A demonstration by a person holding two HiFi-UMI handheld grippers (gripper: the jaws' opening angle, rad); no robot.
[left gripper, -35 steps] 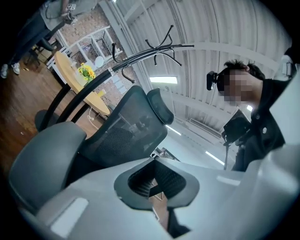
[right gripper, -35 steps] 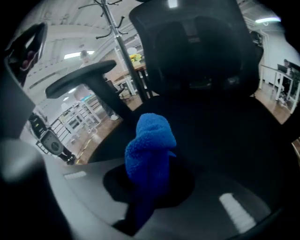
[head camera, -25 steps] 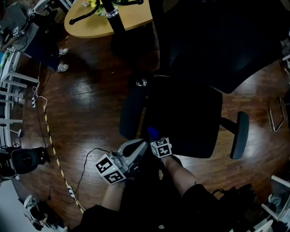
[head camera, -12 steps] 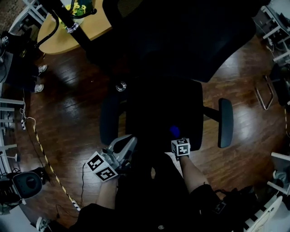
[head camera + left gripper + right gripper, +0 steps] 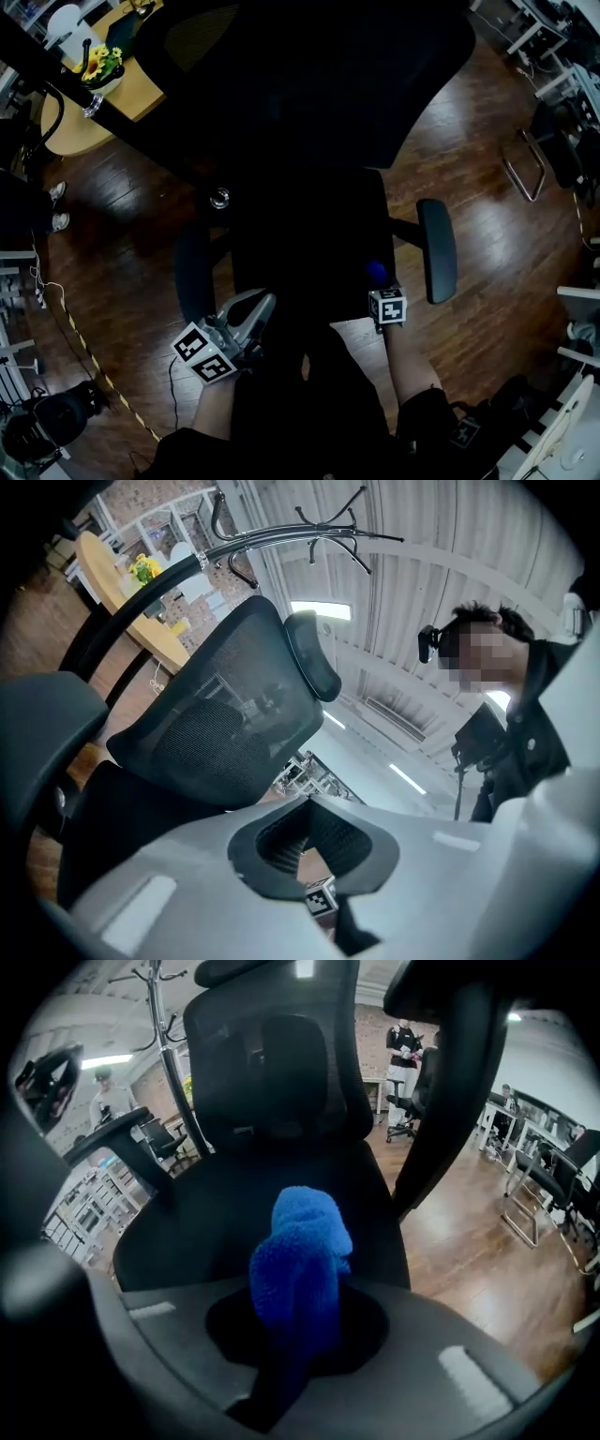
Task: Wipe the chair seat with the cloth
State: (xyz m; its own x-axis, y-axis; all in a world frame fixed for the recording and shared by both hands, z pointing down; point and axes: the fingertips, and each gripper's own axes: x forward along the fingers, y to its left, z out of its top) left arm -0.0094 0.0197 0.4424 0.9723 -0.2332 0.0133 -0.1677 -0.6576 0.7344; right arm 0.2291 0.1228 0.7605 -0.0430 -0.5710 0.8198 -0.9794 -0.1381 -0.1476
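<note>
The left gripper [image 5: 314,860] was shut and empty, the right gripper [image 5: 295,1335] was shut tight on the fluffy blue cloth [image 5: 300,1251] by the front edge of the black padded chair seat [image 5: 225,1208], and hard rubbing might pull the cloth out

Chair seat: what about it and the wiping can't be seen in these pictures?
- Chair seat: head view, too dark to show dirt or wiped patches.
- Blue cloth: head view, only a tip shows past the right hand-held gripper; contact with the seat cannot be told.
- Cloth's lower end: right gripper view, hidden behind the gripper's own grey body.
</note>
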